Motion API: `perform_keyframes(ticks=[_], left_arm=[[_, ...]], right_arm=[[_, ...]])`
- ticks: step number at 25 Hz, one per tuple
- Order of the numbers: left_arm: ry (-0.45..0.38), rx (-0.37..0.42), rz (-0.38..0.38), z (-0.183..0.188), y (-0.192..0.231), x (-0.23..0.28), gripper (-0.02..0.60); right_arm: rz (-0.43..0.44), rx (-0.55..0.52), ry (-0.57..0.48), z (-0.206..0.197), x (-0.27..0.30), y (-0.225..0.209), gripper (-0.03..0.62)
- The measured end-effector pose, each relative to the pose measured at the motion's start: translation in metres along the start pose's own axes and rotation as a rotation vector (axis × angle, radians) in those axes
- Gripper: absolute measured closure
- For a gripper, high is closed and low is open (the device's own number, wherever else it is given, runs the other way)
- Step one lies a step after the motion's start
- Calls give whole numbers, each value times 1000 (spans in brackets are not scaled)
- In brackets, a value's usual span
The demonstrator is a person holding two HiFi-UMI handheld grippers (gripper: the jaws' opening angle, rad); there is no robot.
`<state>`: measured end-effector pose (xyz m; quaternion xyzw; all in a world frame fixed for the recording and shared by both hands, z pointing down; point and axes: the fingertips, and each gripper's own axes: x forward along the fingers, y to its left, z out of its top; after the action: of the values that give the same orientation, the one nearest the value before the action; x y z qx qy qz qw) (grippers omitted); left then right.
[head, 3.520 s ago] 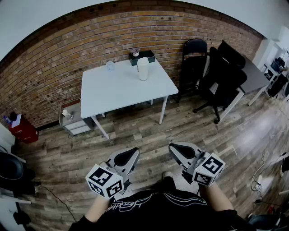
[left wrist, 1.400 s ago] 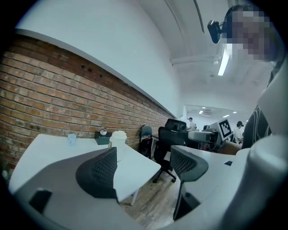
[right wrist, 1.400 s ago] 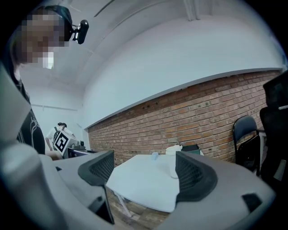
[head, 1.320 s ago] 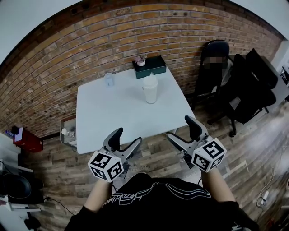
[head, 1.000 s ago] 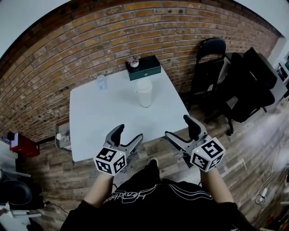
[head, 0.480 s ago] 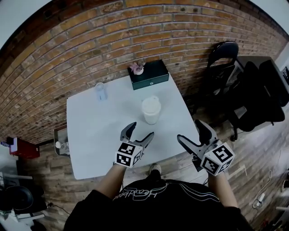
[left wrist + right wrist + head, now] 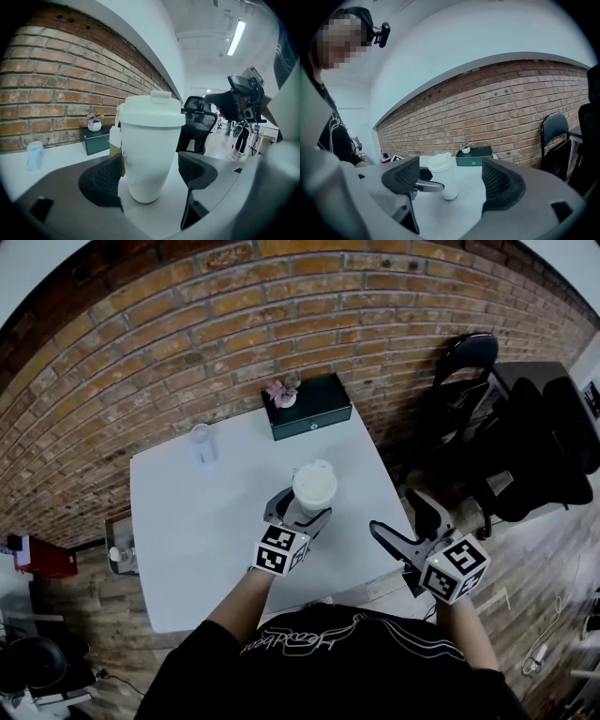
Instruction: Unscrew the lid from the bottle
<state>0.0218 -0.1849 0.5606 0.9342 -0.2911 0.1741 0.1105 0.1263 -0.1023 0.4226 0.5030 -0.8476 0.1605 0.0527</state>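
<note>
Overhead, left gripper hides bottle base; fingers spread around bottle; right gripper fingers spread, empty.

I count, on one worktop: one bottle, one lid, one clear cup, one green box, one potted plant. Grippers, two: left gripper, right gripper; fingers, two each. Chairs, two: folding chair, office chair.

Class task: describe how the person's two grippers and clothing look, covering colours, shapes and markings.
The left gripper and right gripper are grey two-jaw clamps with curved arms and black textured pads. Each carries a white cube printed with black square markers. No cables show. The person wears a black top with white lettering.
</note>
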Motion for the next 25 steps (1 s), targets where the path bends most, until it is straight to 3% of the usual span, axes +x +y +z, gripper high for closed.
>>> perform_keyframes(ticks=[13, 20, 25], left_arm=[[1, 22, -24, -3, 4, 9, 209], [13, 15, -19, -4, 6, 9, 210], [37, -2, -15, -8, 4, 8, 212]], right_arm=[[76, -23, 38, -1, 40, 4, 201], [152, -217, 143, -5, 96, 28, 181], [215, -217, 190, -18, 119, 38, 181]])
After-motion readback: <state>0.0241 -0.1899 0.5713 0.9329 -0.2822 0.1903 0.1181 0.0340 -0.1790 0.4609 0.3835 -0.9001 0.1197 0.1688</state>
